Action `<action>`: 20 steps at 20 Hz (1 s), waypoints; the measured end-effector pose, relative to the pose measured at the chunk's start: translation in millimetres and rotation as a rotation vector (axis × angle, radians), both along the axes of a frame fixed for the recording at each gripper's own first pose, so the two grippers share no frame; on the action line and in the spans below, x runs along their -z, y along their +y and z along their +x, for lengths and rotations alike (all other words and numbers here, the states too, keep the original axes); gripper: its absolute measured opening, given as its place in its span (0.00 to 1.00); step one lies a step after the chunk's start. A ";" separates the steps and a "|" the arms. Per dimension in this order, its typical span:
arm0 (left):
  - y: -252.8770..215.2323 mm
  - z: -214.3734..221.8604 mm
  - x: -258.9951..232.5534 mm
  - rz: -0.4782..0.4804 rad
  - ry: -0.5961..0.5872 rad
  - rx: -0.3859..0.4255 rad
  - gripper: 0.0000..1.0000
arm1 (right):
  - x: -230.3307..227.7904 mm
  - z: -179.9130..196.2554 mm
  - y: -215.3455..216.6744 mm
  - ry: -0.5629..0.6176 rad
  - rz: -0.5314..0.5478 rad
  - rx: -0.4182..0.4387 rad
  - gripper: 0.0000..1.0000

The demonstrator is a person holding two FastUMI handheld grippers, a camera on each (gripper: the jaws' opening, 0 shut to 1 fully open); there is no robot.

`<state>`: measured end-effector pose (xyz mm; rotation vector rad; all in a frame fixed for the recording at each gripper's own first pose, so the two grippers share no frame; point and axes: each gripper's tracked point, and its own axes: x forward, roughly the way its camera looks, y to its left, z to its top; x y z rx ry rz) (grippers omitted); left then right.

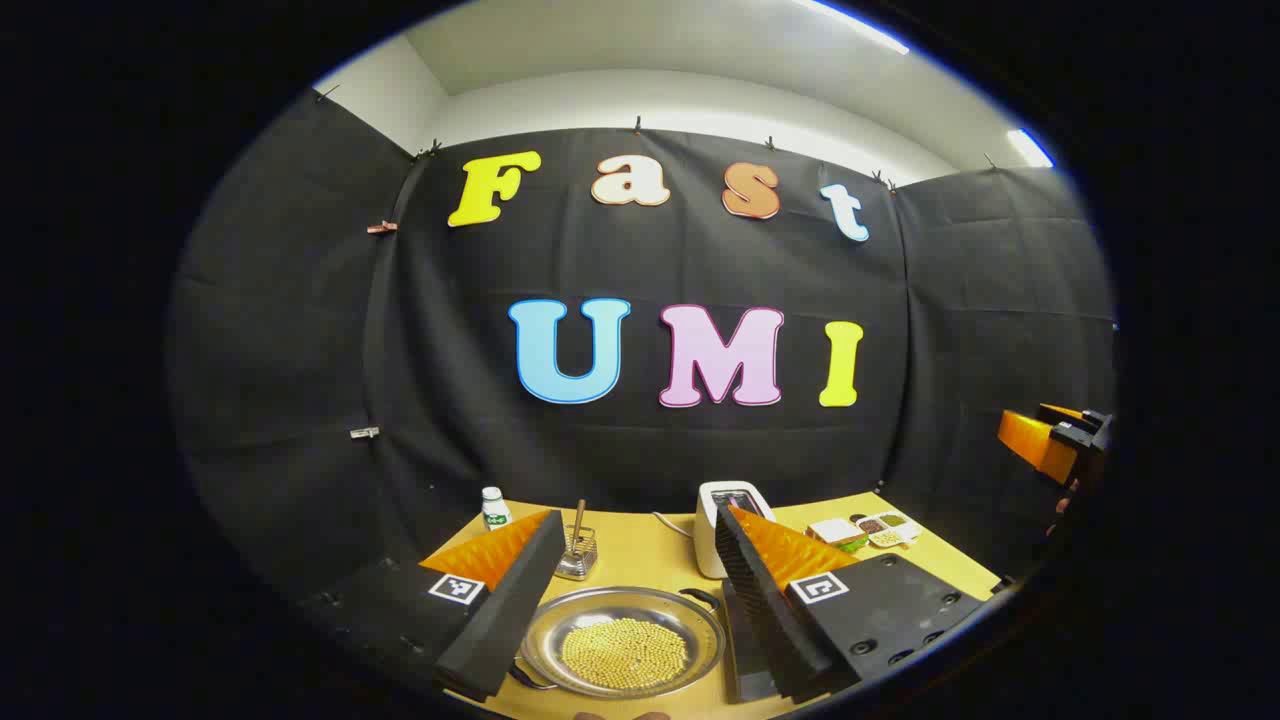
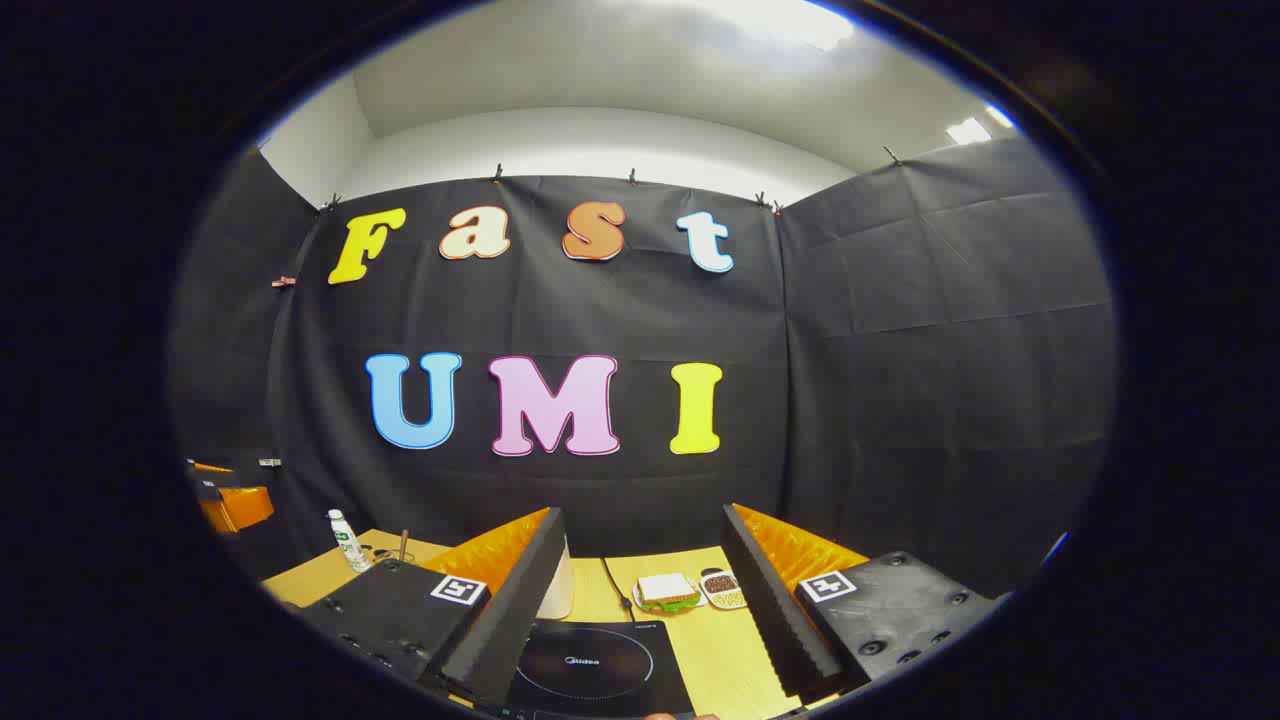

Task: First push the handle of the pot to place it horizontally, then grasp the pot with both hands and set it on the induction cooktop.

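Note:
A shallow steel pot [image 1: 622, 640] full of small yellow beans rests on the wooden table [image 1: 640, 555], with dark handles on its near-left and far-right rim. My left gripper [image 1: 630, 600] hovers above it, open, its fingers on either side of the pot and apart from it. The black induction cooktop [image 2: 598, 668] lies on the table [image 2: 730, 650] in the right gripper view. My right gripper [image 2: 640, 600] stands open over the cooktop with nothing between its fingers. That right gripper [image 1: 1060, 440] also shows at the far right edge of the left gripper view.
Behind the pot stand a small wire holder with a stick [image 1: 578, 550], a white bottle [image 1: 494, 508] and a white appliance [image 1: 725, 525]. A sandwich [image 2: 668, 592] and a dish of beans [image 2: 722, 588] lie beyond the cooktop. The black cloth wall closes the back.

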<state>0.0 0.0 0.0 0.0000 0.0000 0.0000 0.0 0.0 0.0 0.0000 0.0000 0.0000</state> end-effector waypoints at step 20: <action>15.6 -2.3 27.5 -0.020 0.062 0.043 0.95 | 22.4 -15.6 19.4 0.063 0.003 -0.015 0.98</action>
